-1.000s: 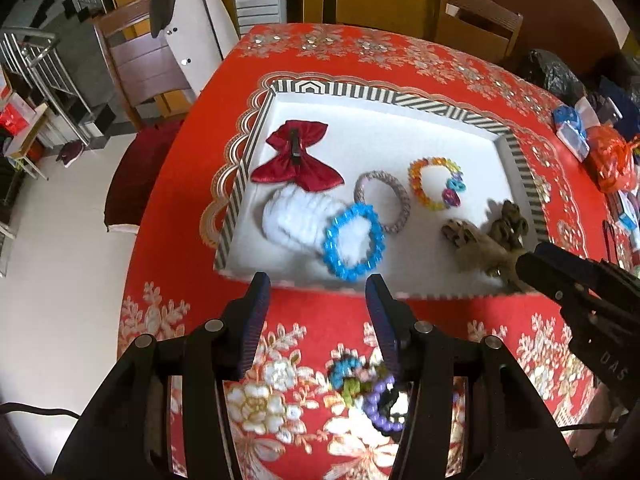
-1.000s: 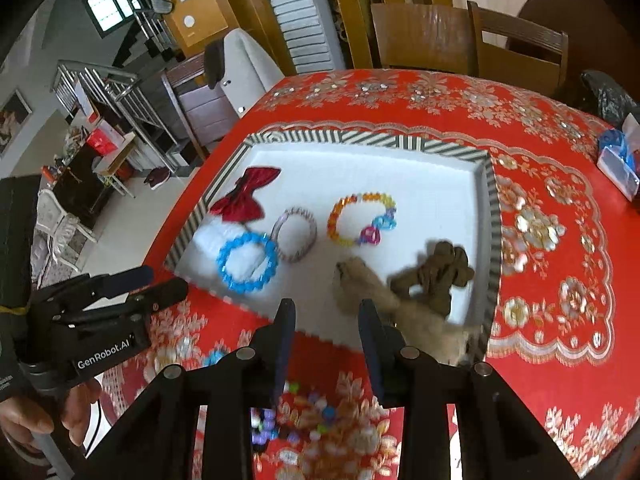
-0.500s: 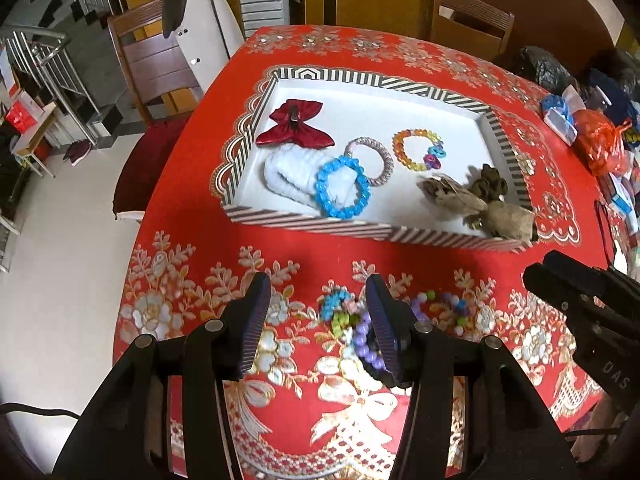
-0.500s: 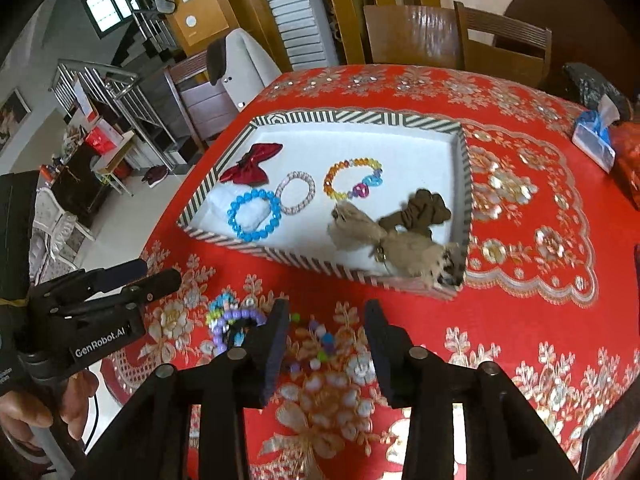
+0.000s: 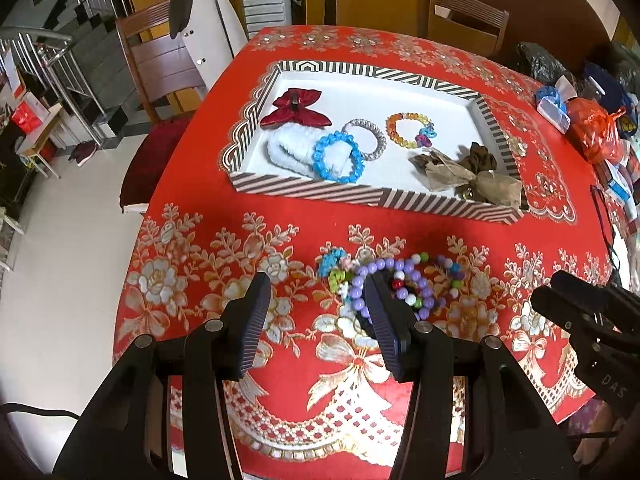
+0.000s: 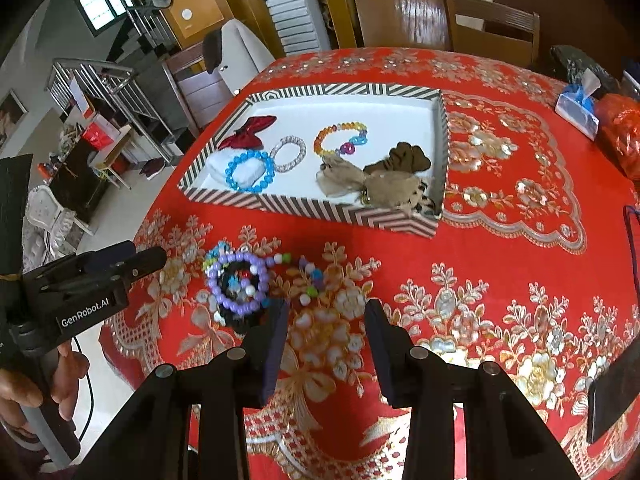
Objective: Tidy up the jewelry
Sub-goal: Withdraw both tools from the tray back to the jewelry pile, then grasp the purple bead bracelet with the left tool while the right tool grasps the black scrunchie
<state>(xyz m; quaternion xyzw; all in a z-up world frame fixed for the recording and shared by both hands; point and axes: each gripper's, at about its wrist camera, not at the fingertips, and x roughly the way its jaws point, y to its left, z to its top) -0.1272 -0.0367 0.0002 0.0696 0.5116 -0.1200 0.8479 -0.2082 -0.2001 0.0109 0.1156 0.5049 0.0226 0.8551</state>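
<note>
Left gripper (image 5: 316,300): jaws stood wide apart over the red floral tablecloth (image 5: 248,240), nothing between them. Its right finger (image 5: 382,320) overlapped the near edge of a purple bead bracelet (image 5: 376,276); contact could not be told.

Right gripper (image 6: 326,320): jaws parted, holding nothing, only cloth between the fingers. The loose pile lay just beyond and left of its left finger (image 6: 276,332).

Loose pile, on the cloth in front of the tray: purple bead bracelet around a dark item with red and white beads; a small turquoise and green piece (image 5: 334,264) at its left; a multicolour bead strand (image 5: 444,276) at its right.

Striped tray (image 5: 320,192), white inside, farther up the table, well apart from both grippers. Contents: red bow (image 5: 296,108) at the far left; white fluffy band (image 5: 288,152) with a blue bead bracelet (image 5: 339,157) lying on it; silver bangle (image 5: 366,140) beside that; orange and yellow bead bracelet (image 5: 410,130); brown scrunchie (image 5: 480,160); tan fabric bow (image 5: 468,180) at the near right corner.

A hand (image 6: 36,380) held the left gripper's handle.
</note>
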